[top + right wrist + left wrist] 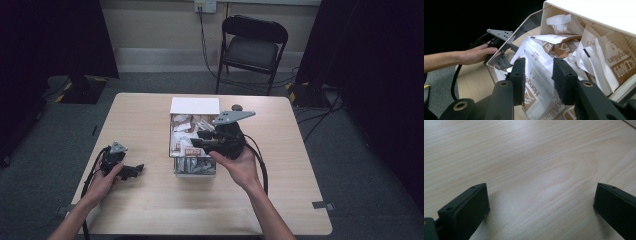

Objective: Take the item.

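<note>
**Right gripper over the packet box, left gripper parked near the left edge**

While poised over the open white box with a clear front wall (176, 142), holds its jaws narrowed around a white-and-brown paper packet printed "HongMian" (537, 82): right gripper (200, 141), black, two-jawed, topped by a grey three-cornered plate. Cannot tell whether the pads actually press the packet; paper between them, a slim gap visible on each side in the right gripper view. Sits mid-table toward the far edge, that box, crammed with more crumpled packets of the same kind.

Rests low near the left edge of the pale wooden table (150, 210), jaws wide apart with bare wood between them: left gripper (541, 202), nothing in it. Broad clear tabletop along the near edge and on both sides of the box; box well apart from the left gripper.

From the high view: whole table outline, both forearms entering from the near edge, black folding chair (253, 47) beyond the far edge. From the right gripper view: print on the packets, clear wall of the box, the left hand (475, 53) on its gripper farther off. From the left gripper view: wood grain close up, a sliver of the white box at the top right corner.
</note>
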Demonstrator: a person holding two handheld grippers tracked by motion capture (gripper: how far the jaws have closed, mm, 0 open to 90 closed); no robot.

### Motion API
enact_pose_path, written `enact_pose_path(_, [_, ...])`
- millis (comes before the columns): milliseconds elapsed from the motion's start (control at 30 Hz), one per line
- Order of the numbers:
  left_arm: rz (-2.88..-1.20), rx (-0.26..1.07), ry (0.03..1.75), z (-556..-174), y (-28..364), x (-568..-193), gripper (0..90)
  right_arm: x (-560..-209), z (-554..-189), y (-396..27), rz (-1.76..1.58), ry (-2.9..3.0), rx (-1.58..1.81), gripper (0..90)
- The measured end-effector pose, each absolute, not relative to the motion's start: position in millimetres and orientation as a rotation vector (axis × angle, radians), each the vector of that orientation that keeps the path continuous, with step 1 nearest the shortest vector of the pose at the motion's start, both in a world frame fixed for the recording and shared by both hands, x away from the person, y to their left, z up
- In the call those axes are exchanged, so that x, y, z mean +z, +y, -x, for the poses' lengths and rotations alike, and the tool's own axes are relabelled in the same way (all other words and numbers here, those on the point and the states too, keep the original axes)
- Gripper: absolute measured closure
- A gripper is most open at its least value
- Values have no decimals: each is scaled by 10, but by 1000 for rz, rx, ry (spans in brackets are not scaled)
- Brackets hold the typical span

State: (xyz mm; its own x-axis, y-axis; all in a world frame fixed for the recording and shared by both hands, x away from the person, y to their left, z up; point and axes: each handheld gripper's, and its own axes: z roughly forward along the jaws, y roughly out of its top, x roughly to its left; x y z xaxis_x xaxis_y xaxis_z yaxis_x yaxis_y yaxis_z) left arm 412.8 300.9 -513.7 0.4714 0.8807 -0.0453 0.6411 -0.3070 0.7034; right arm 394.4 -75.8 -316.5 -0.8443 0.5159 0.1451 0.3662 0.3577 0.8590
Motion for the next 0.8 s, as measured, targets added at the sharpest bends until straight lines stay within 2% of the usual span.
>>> enact_pose_path(400, [-2056, 463, 1258, -4128, 3009, -5137, 0, -3179, -3925, -753, -786, 2535, 1493, 655])
enact_pose_path(800, [-2056, 463, 1258, -4128, 3009, -5137, 0, -3195, -3952, -729, -795, 2535, 1462, 746])
